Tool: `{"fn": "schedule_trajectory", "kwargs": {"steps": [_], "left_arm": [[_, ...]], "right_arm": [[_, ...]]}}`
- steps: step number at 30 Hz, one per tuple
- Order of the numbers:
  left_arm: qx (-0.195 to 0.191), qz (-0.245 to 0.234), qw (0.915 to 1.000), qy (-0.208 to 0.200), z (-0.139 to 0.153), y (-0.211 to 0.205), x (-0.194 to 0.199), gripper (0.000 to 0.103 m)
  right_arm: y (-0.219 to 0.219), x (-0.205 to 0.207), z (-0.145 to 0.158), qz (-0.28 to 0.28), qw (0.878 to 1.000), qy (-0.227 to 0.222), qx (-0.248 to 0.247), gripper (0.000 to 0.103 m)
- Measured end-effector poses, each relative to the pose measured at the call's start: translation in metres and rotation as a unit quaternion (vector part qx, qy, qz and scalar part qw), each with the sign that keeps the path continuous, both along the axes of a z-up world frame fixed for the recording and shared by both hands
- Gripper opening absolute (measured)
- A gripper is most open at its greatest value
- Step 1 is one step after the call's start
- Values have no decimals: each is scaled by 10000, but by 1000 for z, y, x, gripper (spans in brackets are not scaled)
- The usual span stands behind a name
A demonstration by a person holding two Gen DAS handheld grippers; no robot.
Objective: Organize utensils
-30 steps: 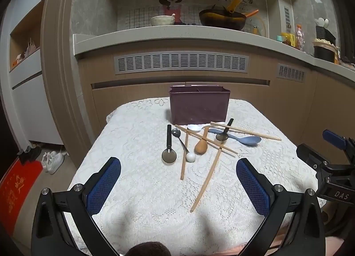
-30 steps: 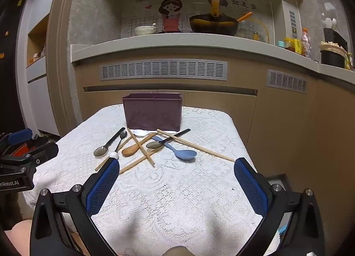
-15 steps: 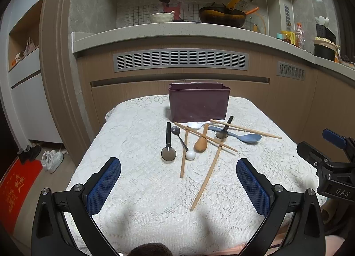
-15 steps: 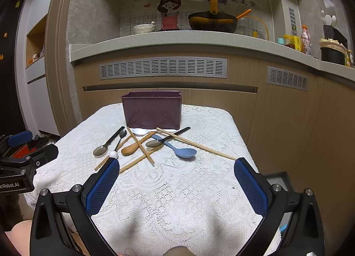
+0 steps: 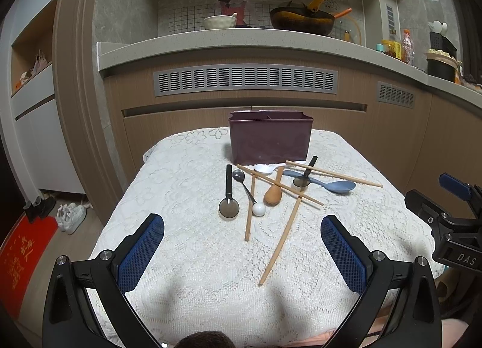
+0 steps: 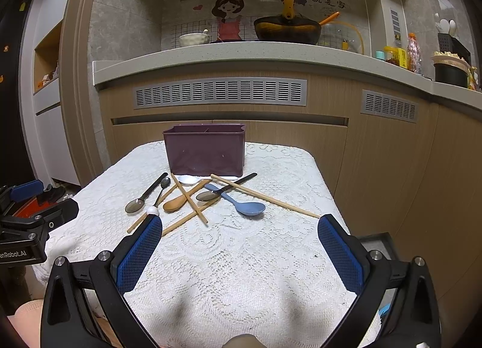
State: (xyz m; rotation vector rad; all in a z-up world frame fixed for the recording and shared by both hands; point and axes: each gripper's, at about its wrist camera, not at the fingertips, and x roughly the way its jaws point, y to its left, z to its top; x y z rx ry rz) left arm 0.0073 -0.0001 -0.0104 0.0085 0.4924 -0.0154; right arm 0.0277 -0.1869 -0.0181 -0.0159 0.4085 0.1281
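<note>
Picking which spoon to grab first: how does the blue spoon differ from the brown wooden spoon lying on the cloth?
The blue spoon lies at the right of the pile with its bowl free; the brown wooden spoon lies mid-pile with a chopstick crossing its handle. The blue spoon's handle is crossed by a dark metal spoon. The blue bowl looks wider than the brown one. Both lie flat, handles toward the maroon holder.

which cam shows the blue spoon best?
Right wrist. There the blue spoon lies near the middle, bowl facing the camera, handle visible back to where a chopstick and a dark spoon cross it. In the left wrist view the blue spoon sits farther right, flatter, its handle partly hidden by the same crossings.
</note>
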Motion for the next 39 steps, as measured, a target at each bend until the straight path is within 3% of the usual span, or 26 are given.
{"fn": "schedule_trajectory", "kwargs": {"steps": [39], "left_arm": [[3, -5, 10000, 10, 1, 1, 0, 103]], "right_arm": [[-1, -3, 2, 8, 10000, -18, 22, 103]]}}
